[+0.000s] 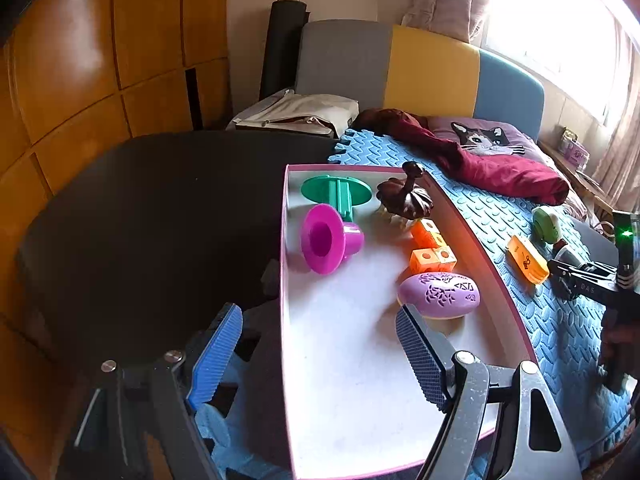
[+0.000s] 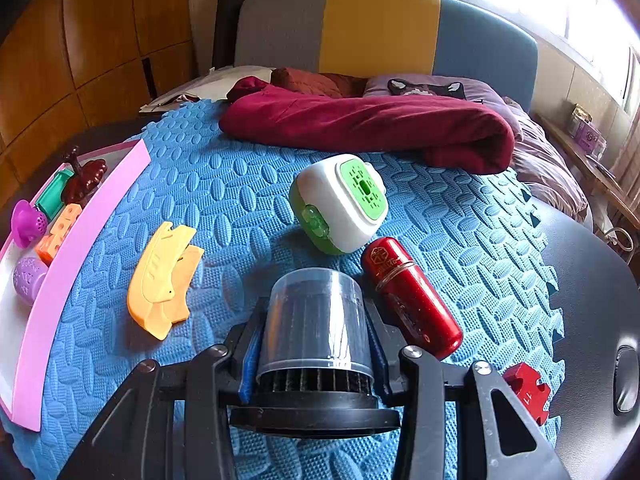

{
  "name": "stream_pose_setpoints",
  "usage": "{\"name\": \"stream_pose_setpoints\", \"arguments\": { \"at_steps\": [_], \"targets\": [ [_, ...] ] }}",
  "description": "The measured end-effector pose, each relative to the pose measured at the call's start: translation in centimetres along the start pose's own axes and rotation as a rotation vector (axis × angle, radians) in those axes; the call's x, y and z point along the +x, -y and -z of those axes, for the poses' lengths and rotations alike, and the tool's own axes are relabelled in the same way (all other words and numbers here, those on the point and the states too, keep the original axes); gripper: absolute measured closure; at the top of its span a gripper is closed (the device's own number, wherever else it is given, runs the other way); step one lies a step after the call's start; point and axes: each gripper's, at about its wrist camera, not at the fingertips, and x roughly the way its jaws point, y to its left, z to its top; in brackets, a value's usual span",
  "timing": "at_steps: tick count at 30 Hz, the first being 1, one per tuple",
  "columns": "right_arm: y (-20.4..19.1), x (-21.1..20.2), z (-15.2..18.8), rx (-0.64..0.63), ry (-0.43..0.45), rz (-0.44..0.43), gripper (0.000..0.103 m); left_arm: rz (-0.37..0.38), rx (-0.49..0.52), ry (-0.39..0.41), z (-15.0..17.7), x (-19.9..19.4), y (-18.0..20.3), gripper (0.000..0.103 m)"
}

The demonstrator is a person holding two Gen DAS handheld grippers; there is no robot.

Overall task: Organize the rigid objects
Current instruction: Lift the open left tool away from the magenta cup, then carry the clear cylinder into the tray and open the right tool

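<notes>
1. Right gripper (image 2: 316, 354) pinches the clear plastic cylinder filter (image 2: 316, 320) over the blue foam mat (image 2: 240, 200), long axis pointing away, black base nearest; pleats hard to make out
2. Left gripper (image 1: 320, 356) spread, empty, over the pink-rimmed white tray (image 1: 352, 360)

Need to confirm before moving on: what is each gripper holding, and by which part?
Right gripper clamps the clear-capped filter across its sides near the base. Left gripper holds nothing.
</notes>
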Motion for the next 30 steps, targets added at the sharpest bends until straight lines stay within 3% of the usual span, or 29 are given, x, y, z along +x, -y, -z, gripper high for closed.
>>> {"name": "stream_pose_setpoints", "arguments": {
  "at_steps": [11, 17, 27, 30],
  "targets": [
    [-0.2, 0.0, 0.1, 0.014, -0.005, 0.02, 0.06, -0.003, -0.03, 0.001, 0.4, -0.5, -1.7, 0.023],
    [-0.4, -0.4, -0.1, 0.072, -0.057, 0.046, 0.06, -0.008, -0.057, 0.005, 0.7, -0.7, -3.2, 0.023],
    [-0.4, -1.7, 0.7, 0.171, -0.11, 0.009, 0.06, -0.005, -0.099, 0.004, 1.1, -0.8, -4.9, 0.023],
    [-0.6, -3.2, 0.7, 0.195, -0.071, -0.012, 0.06, -0.006, -0.096, 0.01, 1.1, -1.0, -4.9, 0.023]
  ]
}}
